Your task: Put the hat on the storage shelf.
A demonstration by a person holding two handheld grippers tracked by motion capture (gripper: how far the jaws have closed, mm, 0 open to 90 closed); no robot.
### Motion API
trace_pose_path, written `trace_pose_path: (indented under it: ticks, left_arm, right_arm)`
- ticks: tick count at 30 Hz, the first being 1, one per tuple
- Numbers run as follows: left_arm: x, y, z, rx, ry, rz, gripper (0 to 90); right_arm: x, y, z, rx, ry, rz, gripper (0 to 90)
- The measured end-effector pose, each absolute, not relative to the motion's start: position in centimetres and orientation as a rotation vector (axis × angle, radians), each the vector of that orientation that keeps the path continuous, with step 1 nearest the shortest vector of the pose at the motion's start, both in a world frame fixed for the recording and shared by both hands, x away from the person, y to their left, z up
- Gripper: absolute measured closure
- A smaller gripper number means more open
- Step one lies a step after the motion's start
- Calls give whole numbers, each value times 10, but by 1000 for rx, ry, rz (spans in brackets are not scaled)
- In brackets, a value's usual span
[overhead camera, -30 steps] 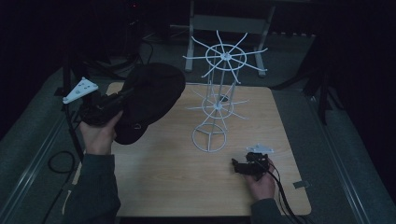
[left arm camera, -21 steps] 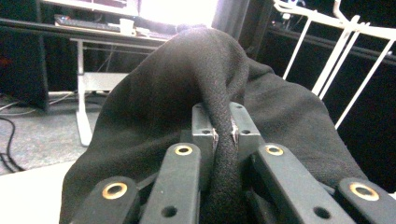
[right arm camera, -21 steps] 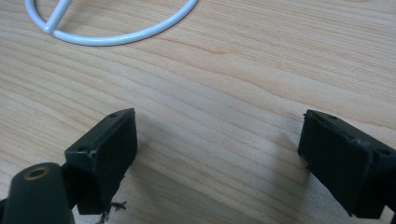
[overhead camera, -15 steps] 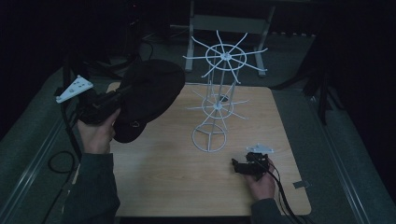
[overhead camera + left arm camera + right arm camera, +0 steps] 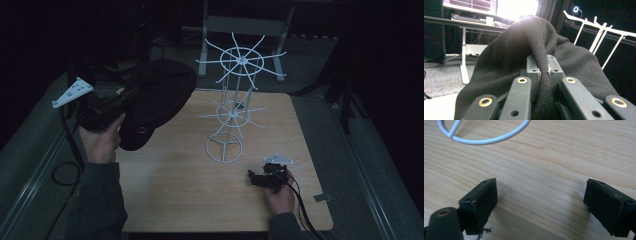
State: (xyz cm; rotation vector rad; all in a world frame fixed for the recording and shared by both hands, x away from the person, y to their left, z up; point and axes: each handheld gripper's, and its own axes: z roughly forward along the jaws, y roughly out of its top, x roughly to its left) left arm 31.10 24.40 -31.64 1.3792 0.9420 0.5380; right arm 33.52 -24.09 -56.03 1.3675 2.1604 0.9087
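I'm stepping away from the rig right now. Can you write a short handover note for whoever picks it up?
Left gripper: shut on the black knitted fabric hat, held up above the table's left edge.
Right gripper: open, resting low over the light wooden table, holding nothing.
White wire rack with spoked tiers stands mid-table; its round base ring lies just ahead of the right gripper.
Done: hat picked up.
Left: probably hang the hat on the rack; none of its arms carries anything yet.

1. The hat [image 5: 157, 102] my left tool [image 5: 543, 72] holds is plain black, with a fine knit-like weave showing in my left gripper view.
2. The wire rack [image 5: 234, 107] is white all over.
3. The surface [image 5: 185, 185] is pale wood with streaky grain.
4. My right tool [image 5: 541, 202] has black jaws.
5. The floor [image 5: 30, 150] looks grey, though it is dim.
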Motion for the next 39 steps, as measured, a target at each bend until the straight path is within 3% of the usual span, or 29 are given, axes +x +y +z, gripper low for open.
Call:
trace_pose_path:
  ticks: [39]
  left_arm:
    - [322, 259, -305, 1315, 862, 434, 843]
  right_arm:
    - [335, -241, -560, 1368, 2160, 908, 115]
